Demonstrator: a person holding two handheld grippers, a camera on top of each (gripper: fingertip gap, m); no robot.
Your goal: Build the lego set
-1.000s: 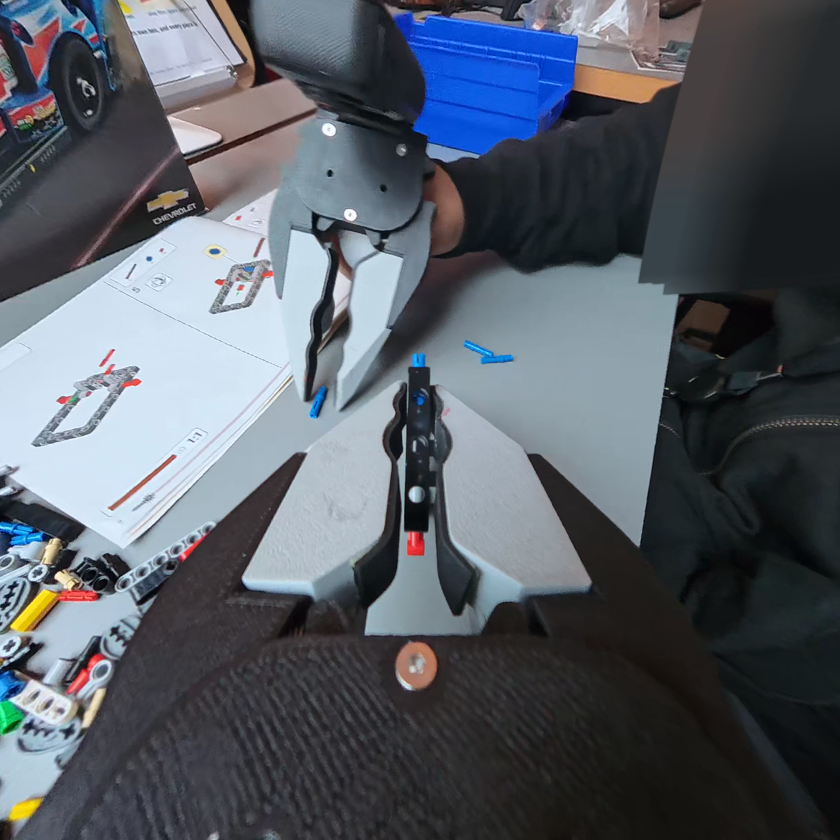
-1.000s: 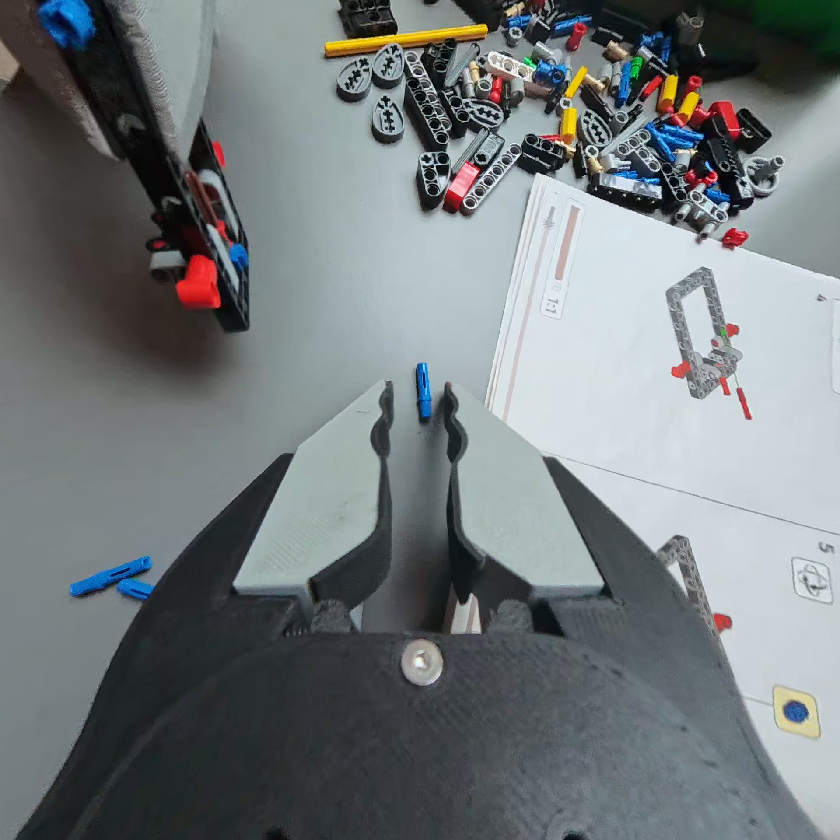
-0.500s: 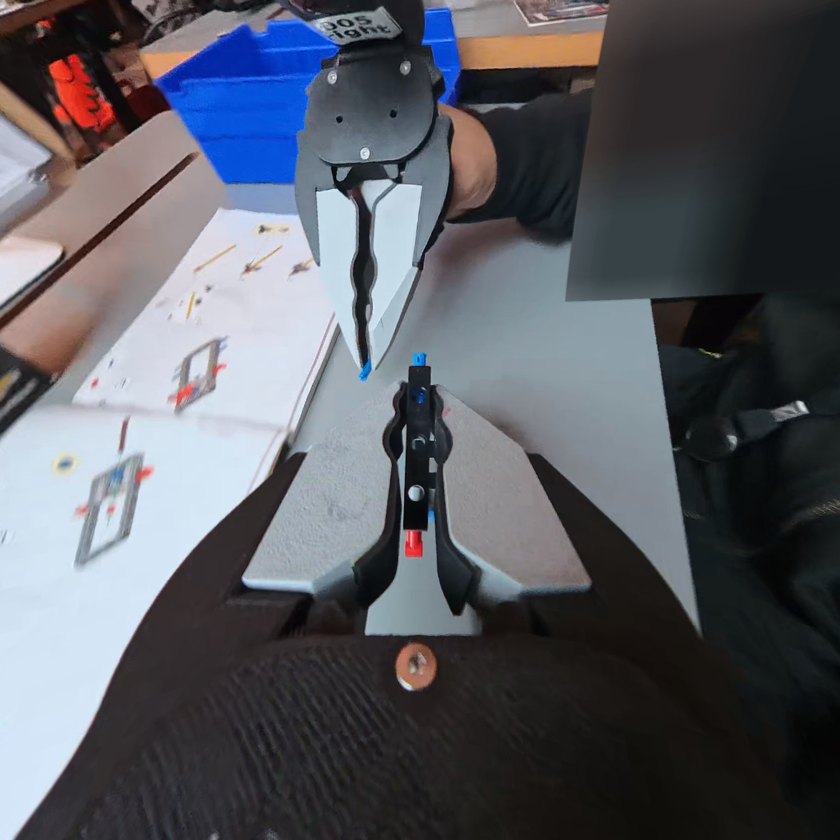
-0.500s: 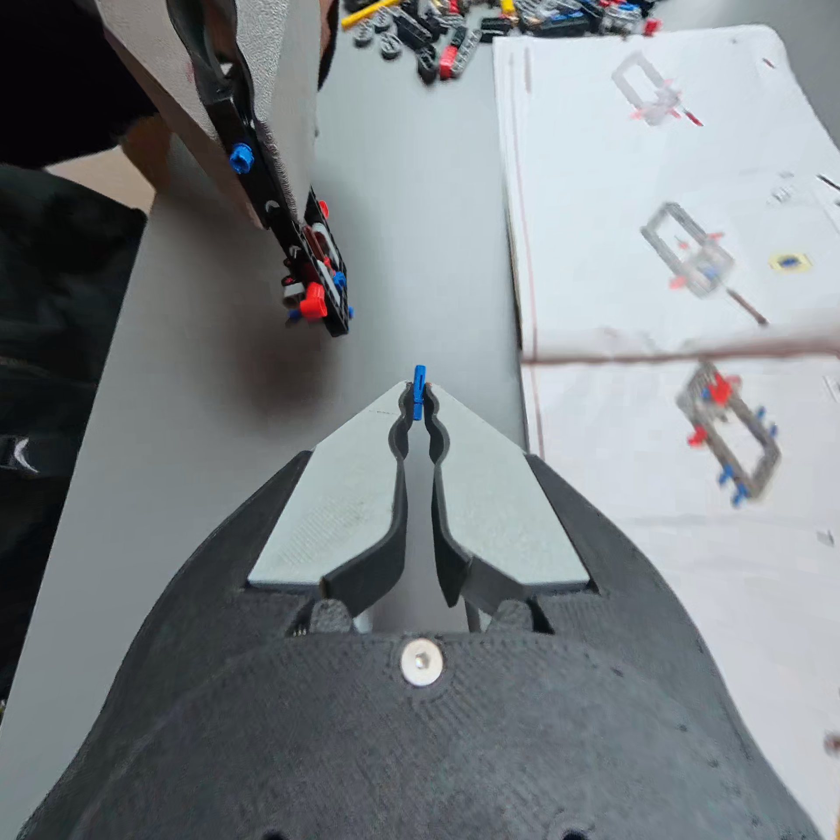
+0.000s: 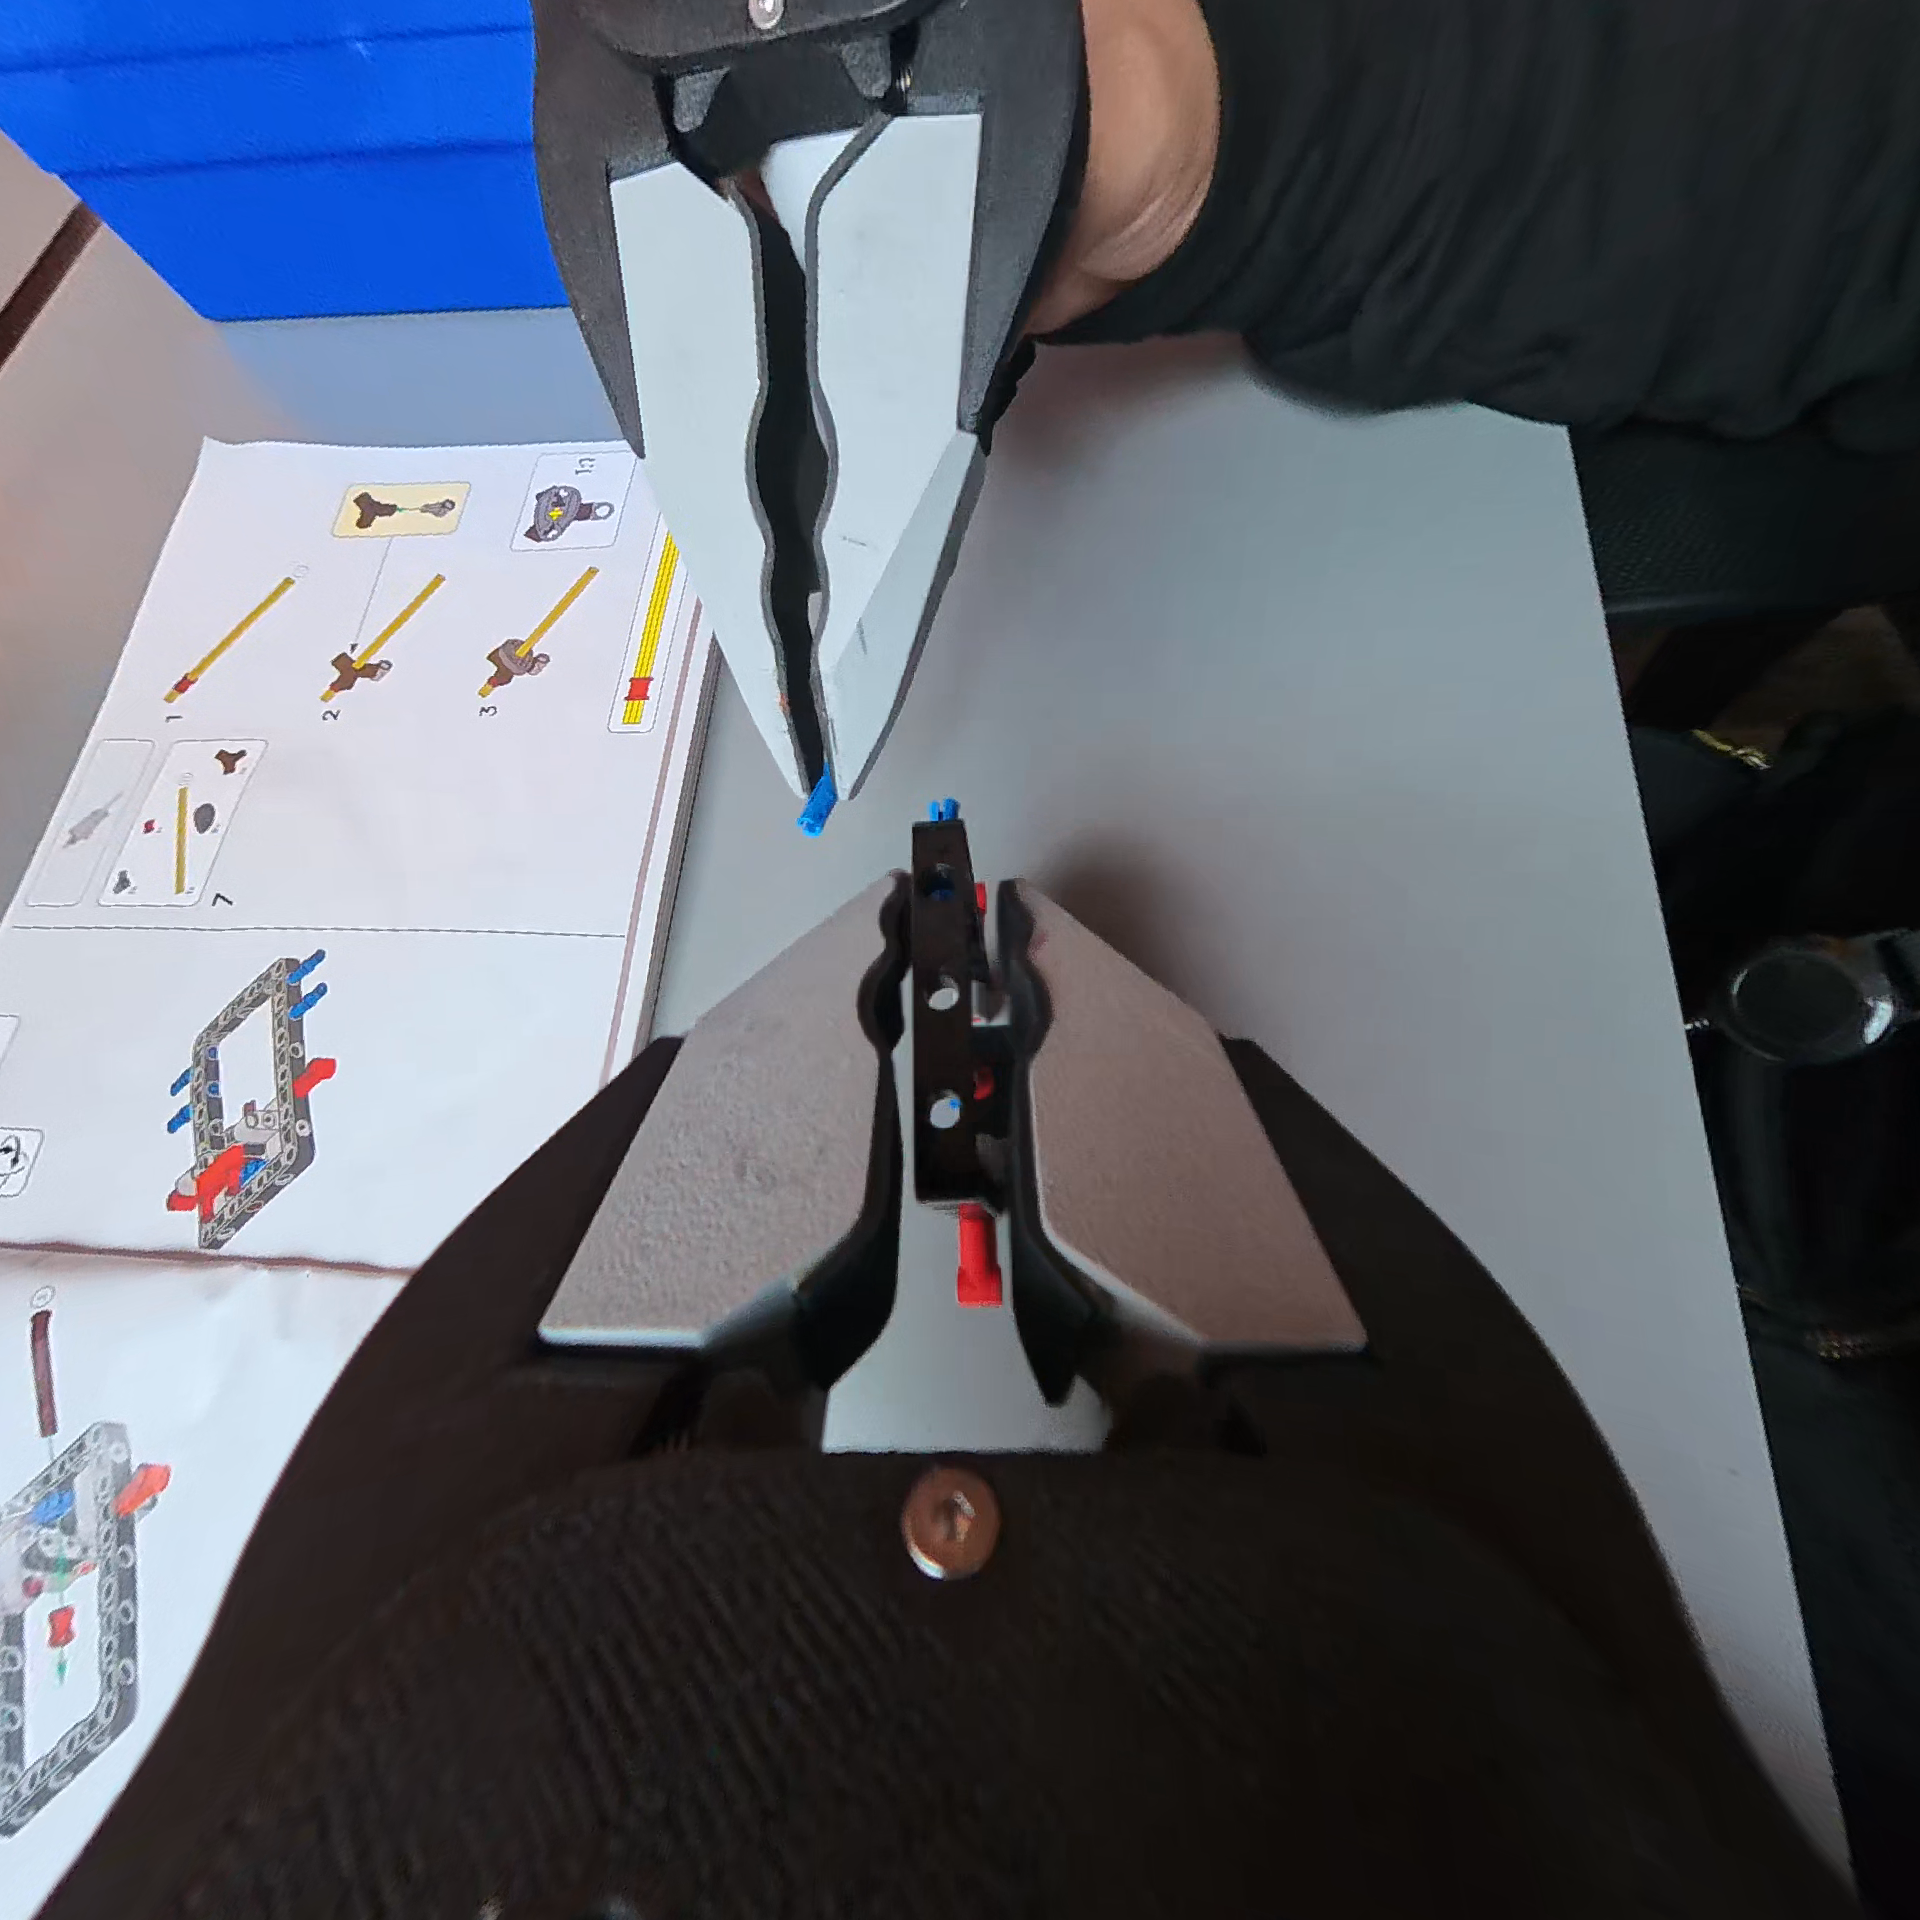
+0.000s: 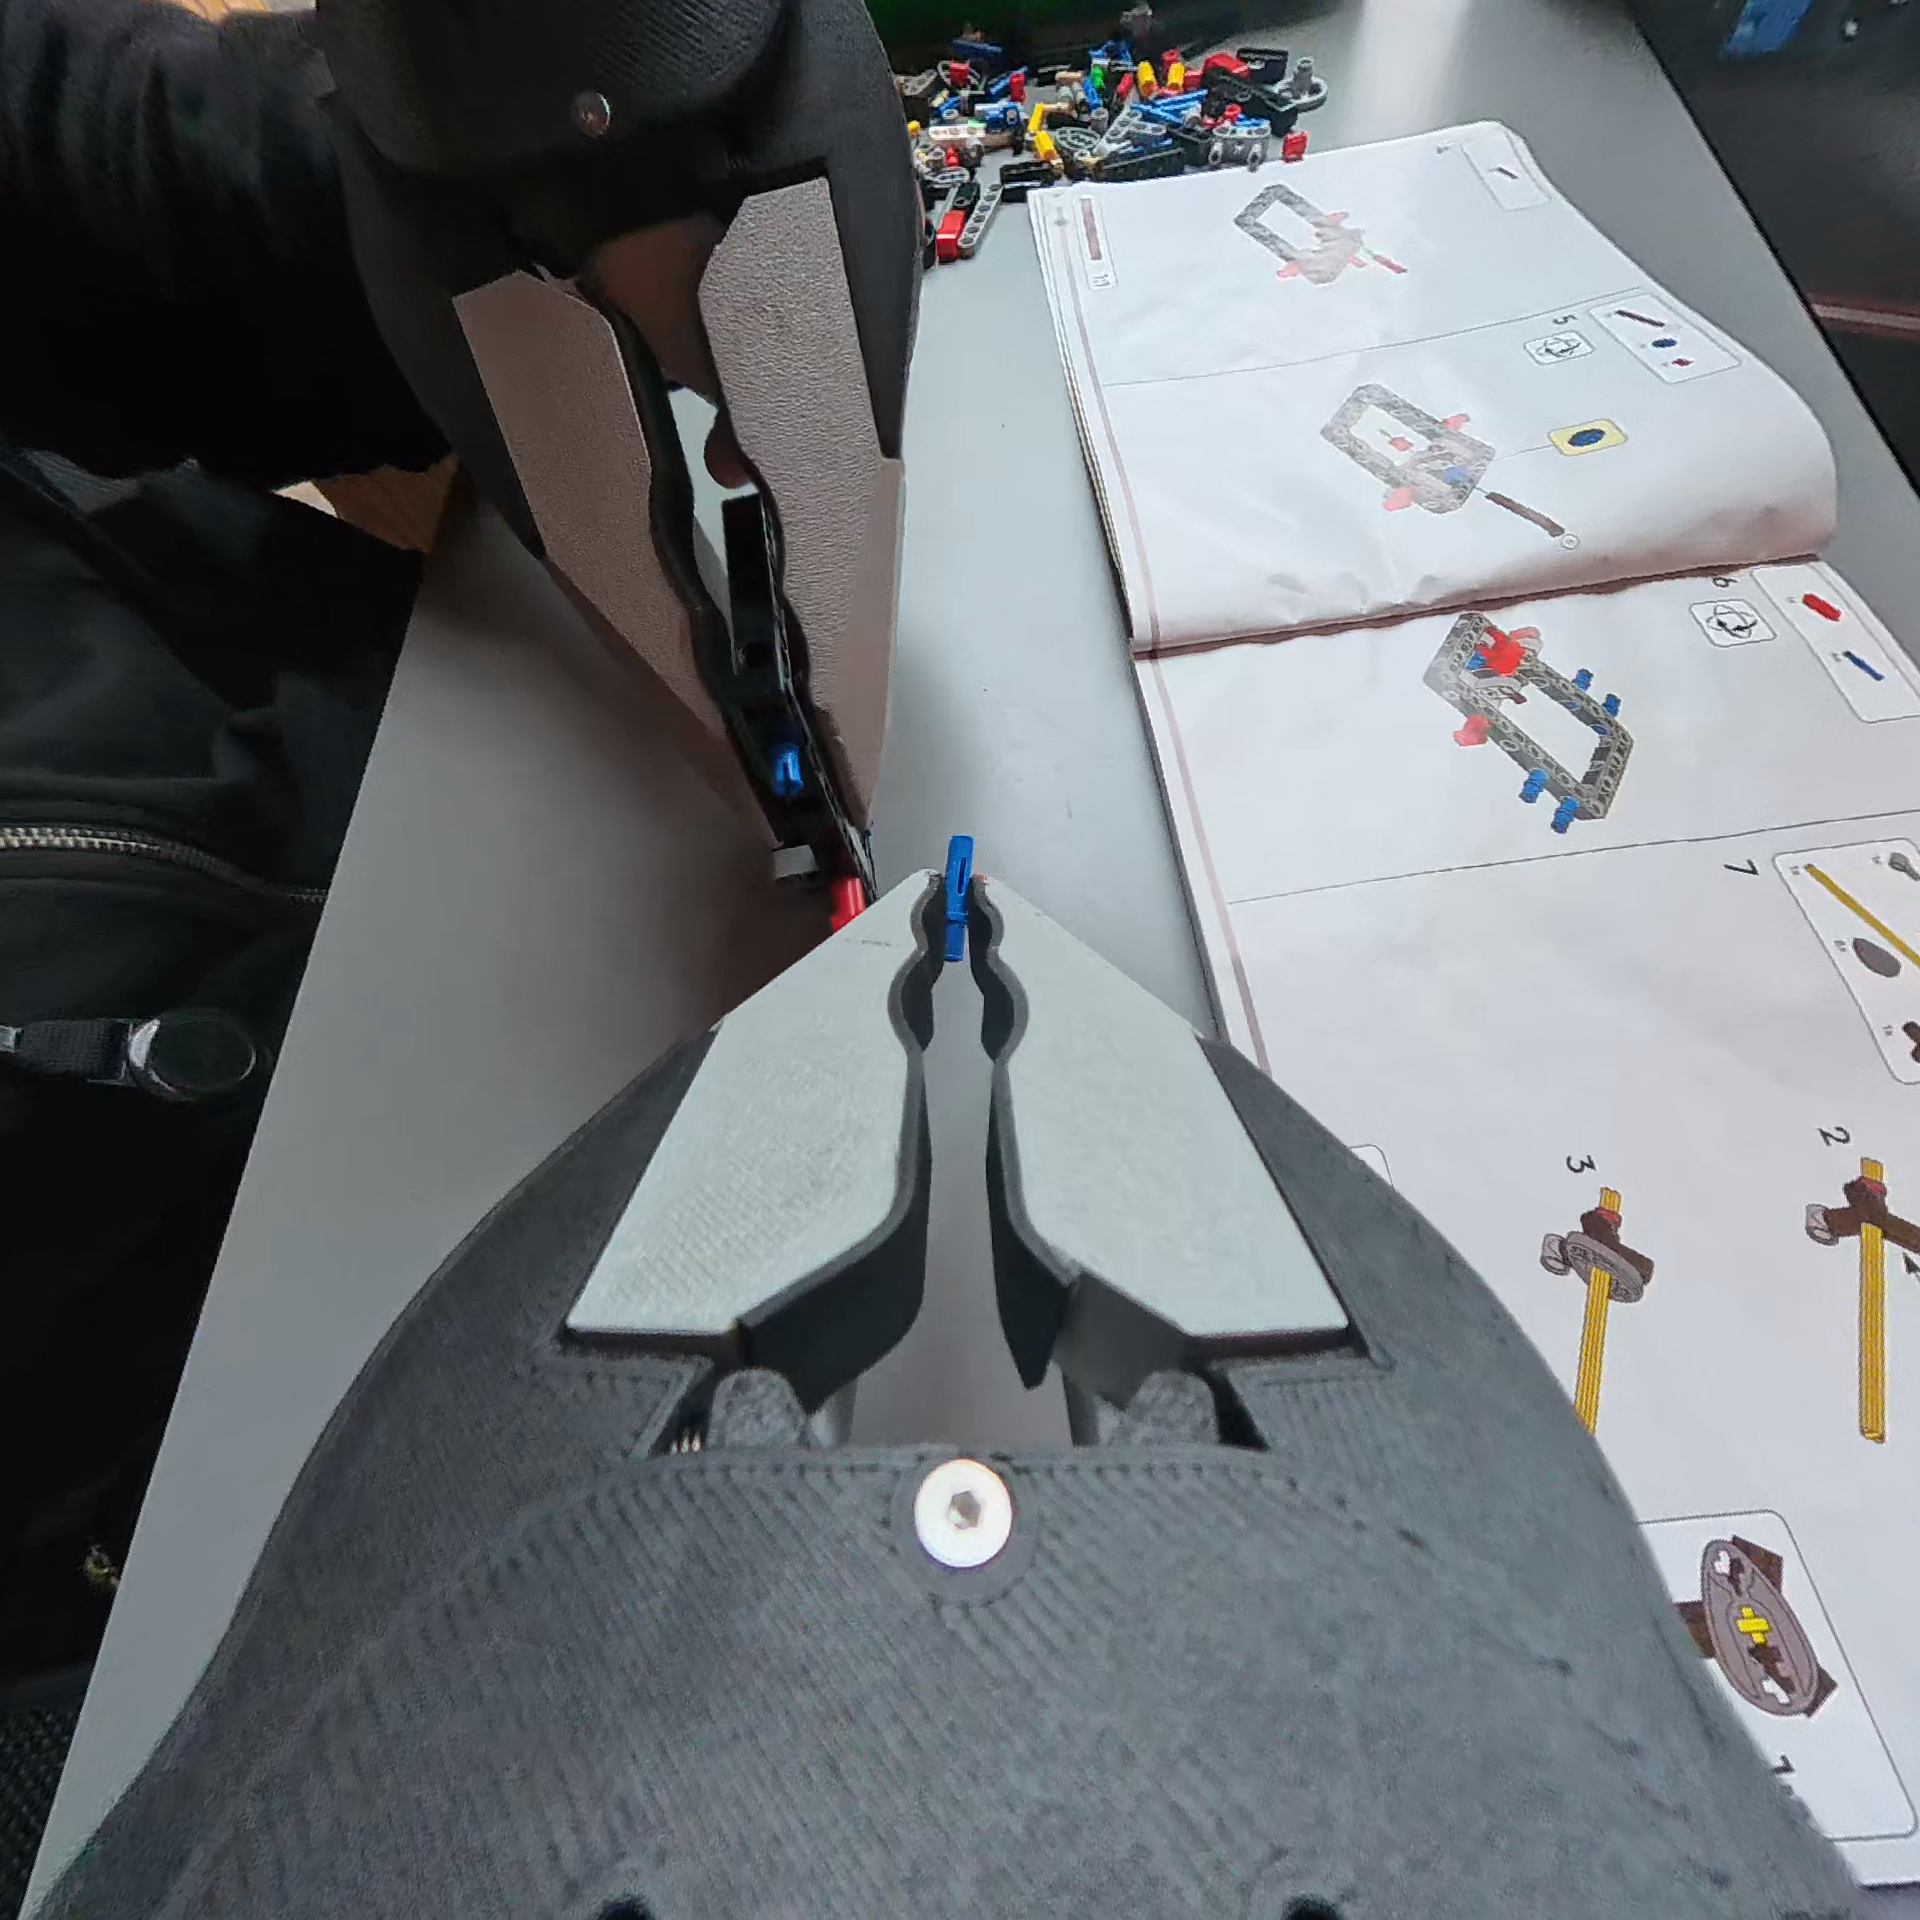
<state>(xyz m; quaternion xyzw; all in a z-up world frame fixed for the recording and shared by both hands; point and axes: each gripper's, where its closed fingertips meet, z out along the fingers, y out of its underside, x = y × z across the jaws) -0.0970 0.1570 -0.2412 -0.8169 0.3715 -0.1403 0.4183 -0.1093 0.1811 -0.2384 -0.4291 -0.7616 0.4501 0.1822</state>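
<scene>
Presently, our holdings, nearest first:
Left gripper (image 5: pixel 951 904): we have it pinching the black lego frame (image 5: pixel 943 1023) edge-on between its jaws, above the grey table (image 5: pixel 1299 727).
Frame fittings: we see a red pin (image 5: pixel 977 1262) at the near end and a blue pin (image 5: pixel 943 808) at the far tip.
Right gripper (image 6: pixel 958 894): we have it pressed together on a small blue peg (image 6: pixel 958 899), which sticks out past the fingertips.
Spacing: our right gripper's peg tip sits just beside the frame's far end, not touching, seen from the left wrist view.
Instruction booklet (image 6: pixel 1455 727): lies open on the table beside both grippers.
Loose lego pieces (image 6: pixel 1101 114): we note a mixed-colour heap on the table beyond the booklet.
Blue bin (image 5: pixel 291 156): stands at the table's far side.
</scene>
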